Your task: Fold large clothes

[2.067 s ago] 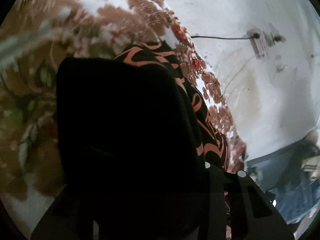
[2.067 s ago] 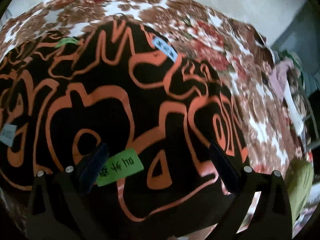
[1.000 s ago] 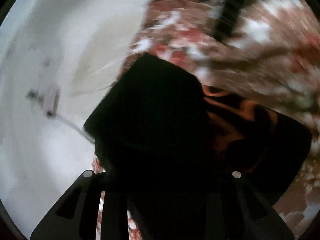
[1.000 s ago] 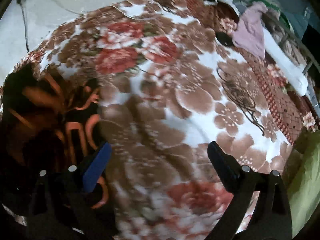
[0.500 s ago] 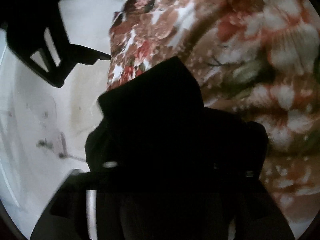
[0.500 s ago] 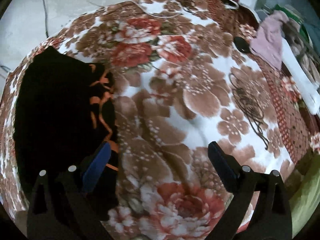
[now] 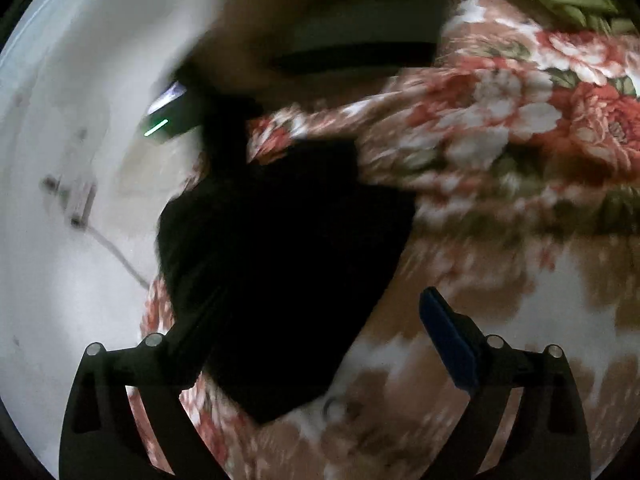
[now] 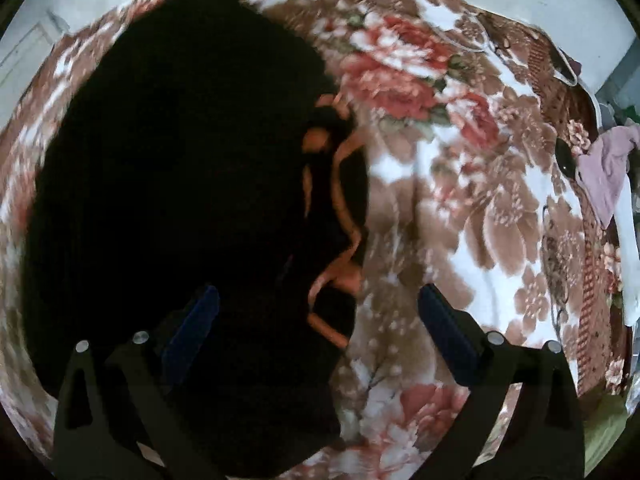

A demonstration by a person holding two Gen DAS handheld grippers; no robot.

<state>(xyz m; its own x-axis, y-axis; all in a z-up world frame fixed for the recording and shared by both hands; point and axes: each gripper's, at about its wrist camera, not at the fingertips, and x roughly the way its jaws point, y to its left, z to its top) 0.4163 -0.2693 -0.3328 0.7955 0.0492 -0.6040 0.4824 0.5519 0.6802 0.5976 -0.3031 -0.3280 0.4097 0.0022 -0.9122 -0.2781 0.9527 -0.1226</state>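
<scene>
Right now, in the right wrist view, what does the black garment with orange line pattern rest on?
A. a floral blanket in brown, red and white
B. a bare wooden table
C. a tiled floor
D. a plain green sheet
A: the black garment lies folded on the floral blanket, whose brown and red flowers surround it.

Blurred device (image 7: 172, 116) beyond black garment (image 7: 280, 272)
</scene>
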